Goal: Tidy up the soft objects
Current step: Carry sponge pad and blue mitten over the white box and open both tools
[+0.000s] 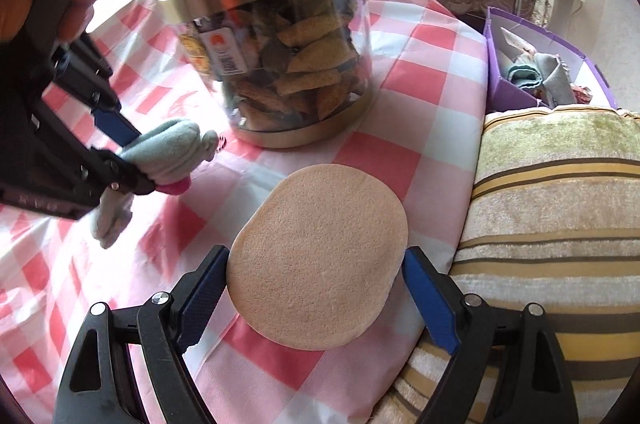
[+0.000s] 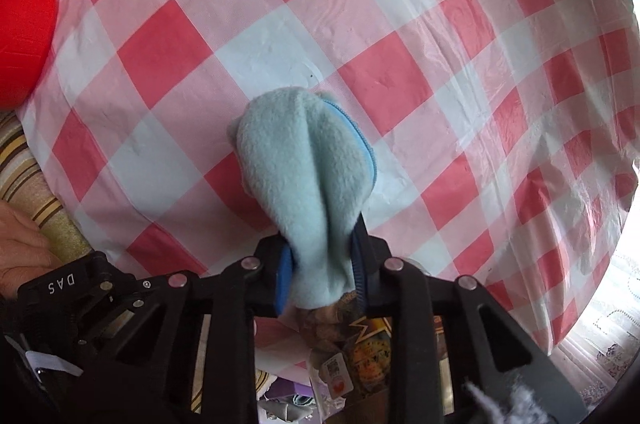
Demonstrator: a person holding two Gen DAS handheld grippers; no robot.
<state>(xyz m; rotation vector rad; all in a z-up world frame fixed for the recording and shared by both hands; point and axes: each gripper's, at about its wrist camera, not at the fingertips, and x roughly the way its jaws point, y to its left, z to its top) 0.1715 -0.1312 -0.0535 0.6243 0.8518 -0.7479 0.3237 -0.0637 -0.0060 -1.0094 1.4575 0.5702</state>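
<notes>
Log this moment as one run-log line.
left hand-held gripper: open around peach sponge pad | right hand-held gripper: shut on pale blue plush pouch | surface: checked tablecloth

The plastic tablecloth [image 2: 320, 3] is checked red, pink and white; the fleecy soft pouch [image 2: 308, 183] is pale blue with a brighter blue zip edge; the round felt pad [image 1: 320, 256] is peach; the plush cushion [image 1: 560, 207] is striped cream, yellow and brown; the fabric storage box [image 1: 516, 91] is purple.

The red container [image 2: 24, 31] is cut off at the left edge, the jar's label [image 1: 218, 53] is too blurred to read, and the purple box's contents [image 1: 536, 75] stay indistinct.
</notes>
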